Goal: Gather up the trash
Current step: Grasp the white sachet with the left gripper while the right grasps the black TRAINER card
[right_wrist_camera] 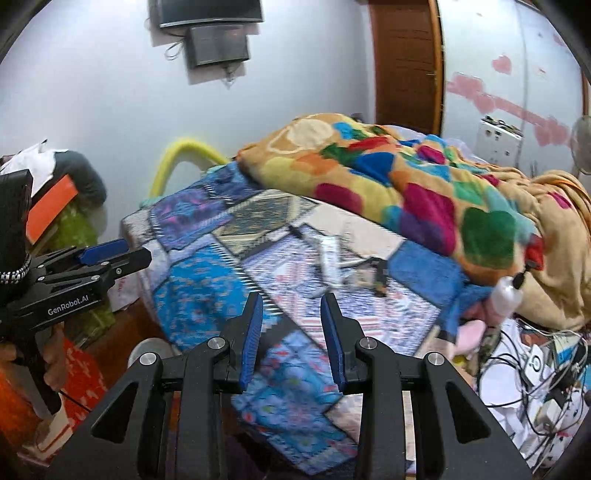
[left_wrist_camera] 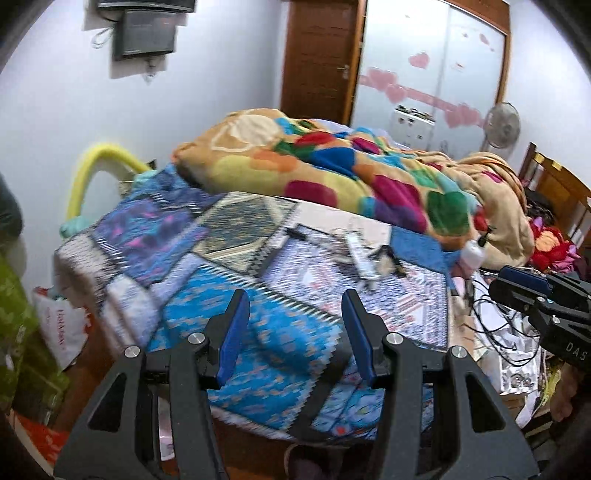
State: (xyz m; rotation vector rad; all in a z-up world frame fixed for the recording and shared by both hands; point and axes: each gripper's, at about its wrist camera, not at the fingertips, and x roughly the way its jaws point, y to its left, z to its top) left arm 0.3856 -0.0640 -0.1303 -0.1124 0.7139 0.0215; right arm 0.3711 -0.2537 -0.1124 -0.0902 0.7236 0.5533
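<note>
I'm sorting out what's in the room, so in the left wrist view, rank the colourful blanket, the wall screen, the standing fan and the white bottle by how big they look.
1. Colourful blanket
2. Wall screen
3. Standing fan
4. White bottle

The bottle lies nearer the camera than the fan, yet looks smaller.

Near bedspread: flat, bare, open to approach from the foot.
Mid bed: small clutter, cables and a white strip, lying loose.
Far side: heaped colourful blanket, blocks passage.
Right edge: white bottle, tangled cables.
Left: green bag, floor gap narrow.
</note>
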